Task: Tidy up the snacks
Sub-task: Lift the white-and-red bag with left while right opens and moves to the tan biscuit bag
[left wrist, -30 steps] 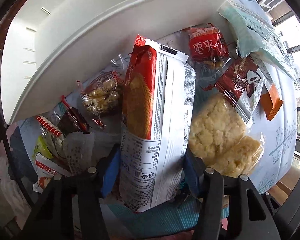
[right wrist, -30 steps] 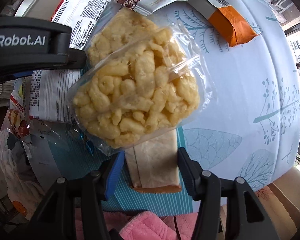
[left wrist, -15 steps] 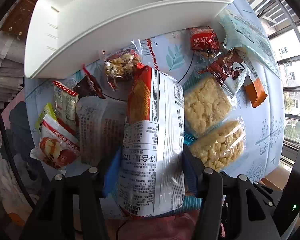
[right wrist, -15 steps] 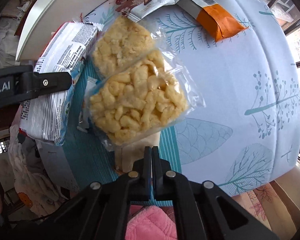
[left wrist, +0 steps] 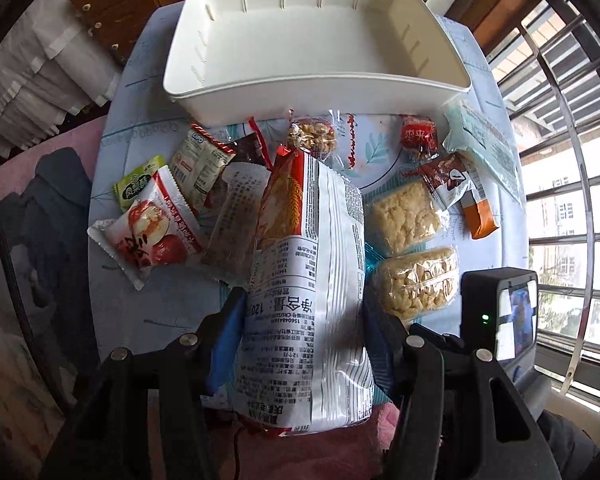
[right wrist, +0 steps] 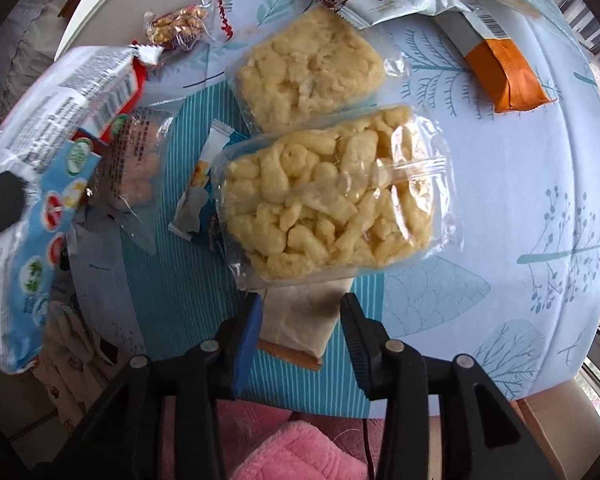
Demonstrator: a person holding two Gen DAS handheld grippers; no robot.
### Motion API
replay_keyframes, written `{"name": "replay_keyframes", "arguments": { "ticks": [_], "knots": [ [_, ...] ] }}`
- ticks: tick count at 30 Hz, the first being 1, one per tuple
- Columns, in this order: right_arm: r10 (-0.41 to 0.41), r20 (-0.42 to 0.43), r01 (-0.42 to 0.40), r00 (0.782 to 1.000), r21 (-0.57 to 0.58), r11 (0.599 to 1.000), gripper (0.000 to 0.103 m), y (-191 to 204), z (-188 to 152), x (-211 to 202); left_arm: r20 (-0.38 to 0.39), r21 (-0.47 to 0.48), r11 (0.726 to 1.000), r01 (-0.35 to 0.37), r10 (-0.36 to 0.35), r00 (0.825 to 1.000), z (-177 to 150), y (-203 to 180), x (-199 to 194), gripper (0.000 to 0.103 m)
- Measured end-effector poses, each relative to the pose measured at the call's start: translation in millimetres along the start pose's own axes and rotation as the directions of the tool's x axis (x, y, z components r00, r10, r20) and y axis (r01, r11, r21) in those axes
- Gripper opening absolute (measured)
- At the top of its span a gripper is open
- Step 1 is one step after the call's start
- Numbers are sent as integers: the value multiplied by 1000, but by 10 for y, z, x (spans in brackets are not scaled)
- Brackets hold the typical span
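My left gripper (left wrist: 303,308) is shut on a big white and red biscuit bag (left wrist: 312,280), held upright and lifted above the table. The same bag (right wrist: 68,84) shows at the left of the right wrist view. Beyond it stands an empty white bin (left wrist: 300,92). My right gripper (right wrist: 301,306) hangs low over the table with its jaws opening. A flat beige packet (right wrist: 300,316) lies on the table between the jaws, half under a clear bag of puffed corn (right wrist: 328,196). The pads do not press on the packet.
Loose snacks cover the tablecloth: a pale crispy block (right wrist: 308,68), an orange-ended bar (right wrist: 512,76), a peanut pack (right wrist: 176,26), an apple-print sachet (left wrist: 148,232), a red sachet (left wrist: 420,138). A teal striped mat (right wrist: 180,300) lies under some. Pink cloth (right wrist: 292,456) sits at the near table edge.
The left gripper rose and drew back with the biscuit bag, so the whole bin now shows from above. The right gripper snapped shut on nothing, then opened again over the beige packet.
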State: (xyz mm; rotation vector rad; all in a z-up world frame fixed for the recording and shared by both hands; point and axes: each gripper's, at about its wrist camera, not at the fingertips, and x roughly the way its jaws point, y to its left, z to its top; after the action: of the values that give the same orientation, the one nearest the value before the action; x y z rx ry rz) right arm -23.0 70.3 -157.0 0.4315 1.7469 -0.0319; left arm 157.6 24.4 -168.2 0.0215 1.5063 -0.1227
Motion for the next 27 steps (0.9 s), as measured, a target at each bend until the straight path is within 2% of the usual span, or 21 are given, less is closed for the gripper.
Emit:
{"name": "replay_keyframes", "arguments": {
  "ticks": [2, 9, 12, 16, 20, 27],
  "knots": [
    [-40, -13, 40, 999, -10, 999, 46, 68, 11, 74, 25, -27, 1000, 0, 1, 1000, -57, 76, -116, 54],
    [-137, 21, 138, 990, -48, 989, 67, 396, -10, 240, 76, -92, 996, -6, 13, 997, -172, 226, -346, 54],
    [-215, 19, 216, 976, -80, 973, 68, 624, 19, 345, 89, -109, 994, -14, 24, 996, -205, 263, -384, 54],
    [-271, 39, 274, 962, -122, 954, 67, 849, -74, 456, 94, -125, 992, -22, 34, 995, -232, 282, -417, 54],
    [-254, 43, 258, 966, -151, 954, 65, 954, -155, 488, 102, -128, 992, -17, 30, 994, -251, 259, -462, 54],
    [-145, -20, 142, 989, -116, 983, 60, 518, -179, 370, 126, -106, 994, -3, 16, 992, -270, 170, -595, 54]
  ]
}}
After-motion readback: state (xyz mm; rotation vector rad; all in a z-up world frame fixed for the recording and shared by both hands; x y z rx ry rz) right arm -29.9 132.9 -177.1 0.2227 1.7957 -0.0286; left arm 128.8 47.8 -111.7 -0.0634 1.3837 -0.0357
